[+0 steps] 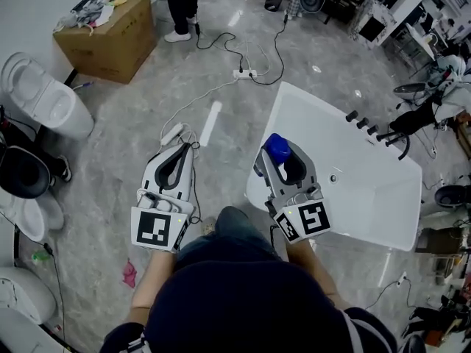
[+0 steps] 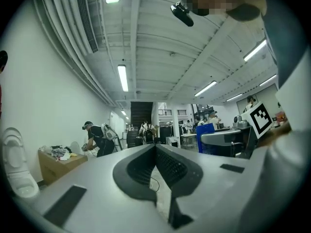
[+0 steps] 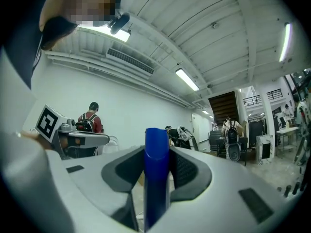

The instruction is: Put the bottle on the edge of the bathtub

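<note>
In the head view we see the right gripper (image 1: pixel 280 155) a little right of the centre of the frame, and its two jaws are clenched on a blue bottle (image 1: pixel 276 146). The bottle sits between the dark pads, and its rounded end sticks out past the jaw tips toward the top of the frame. In the right gripper view the same bottle (image 3: pixel 156 178) rises as a straight blue column in the middle of the picture, with one pad pressed against each of its sides. The bottle is over the left rim of the white bathtub (image 1: pixel 368 190), which fills the right middle of the head view. We cannot tell if it touches the rim. The left gripper (image 1: pixel 185 148) is left of the centre, over the grey floor (image 1: pixel 132 123) and well apart from the bathtub. In the left gripper view its jaws meet at the tips and nothing is between them. A cardboard box (image 1: pixel 107 31) stands in the upper left, and a white toilet (image 1: pixel 44 94) is at the left edge.
</note>
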A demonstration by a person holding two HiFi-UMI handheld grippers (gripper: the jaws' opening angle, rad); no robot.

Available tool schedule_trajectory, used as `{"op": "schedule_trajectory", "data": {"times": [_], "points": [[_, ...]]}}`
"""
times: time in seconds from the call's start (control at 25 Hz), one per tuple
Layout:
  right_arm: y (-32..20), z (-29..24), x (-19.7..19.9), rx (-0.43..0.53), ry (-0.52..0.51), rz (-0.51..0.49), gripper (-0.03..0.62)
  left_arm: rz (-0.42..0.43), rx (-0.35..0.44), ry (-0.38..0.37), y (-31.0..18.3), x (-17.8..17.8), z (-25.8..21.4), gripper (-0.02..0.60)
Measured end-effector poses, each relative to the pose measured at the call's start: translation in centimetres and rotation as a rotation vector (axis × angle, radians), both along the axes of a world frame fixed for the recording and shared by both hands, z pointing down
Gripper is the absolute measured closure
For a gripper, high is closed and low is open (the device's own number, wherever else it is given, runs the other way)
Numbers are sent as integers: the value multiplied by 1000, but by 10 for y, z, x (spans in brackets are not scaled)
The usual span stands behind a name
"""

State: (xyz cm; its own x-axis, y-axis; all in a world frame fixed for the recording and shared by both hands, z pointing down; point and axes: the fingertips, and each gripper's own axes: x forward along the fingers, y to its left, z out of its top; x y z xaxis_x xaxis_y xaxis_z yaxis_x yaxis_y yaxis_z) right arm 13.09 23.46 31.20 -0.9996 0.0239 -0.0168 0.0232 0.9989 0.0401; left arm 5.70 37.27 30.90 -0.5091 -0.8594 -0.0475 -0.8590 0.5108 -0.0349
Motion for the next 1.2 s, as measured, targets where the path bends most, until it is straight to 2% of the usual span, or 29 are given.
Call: {"op": "schedule_trajectory", "data": {"times": [0.16,0.32,0.52,0.8,1.0,1.2], "points": [[-16,5,-27,-7,10,22,425,12,-6,14,-13,-29,6,558],[-36,13,-59,-13,13,30,425,15,-50,27,-30,-60,15,558],[-69,18,-116,17,-5,50,427,51,-2,-6,-65,-114,7,558],[-152,3,-193,10,-16,83,427,117,2,-32,-154,-200,-15,558],[-219,7,-235,-31,-16,120,426,186,-32,-28,-226,-244,-10,558],[-274,9,-269,-31,-17,151,425,239,-55,-7,-290,-280,-4,558]]}}
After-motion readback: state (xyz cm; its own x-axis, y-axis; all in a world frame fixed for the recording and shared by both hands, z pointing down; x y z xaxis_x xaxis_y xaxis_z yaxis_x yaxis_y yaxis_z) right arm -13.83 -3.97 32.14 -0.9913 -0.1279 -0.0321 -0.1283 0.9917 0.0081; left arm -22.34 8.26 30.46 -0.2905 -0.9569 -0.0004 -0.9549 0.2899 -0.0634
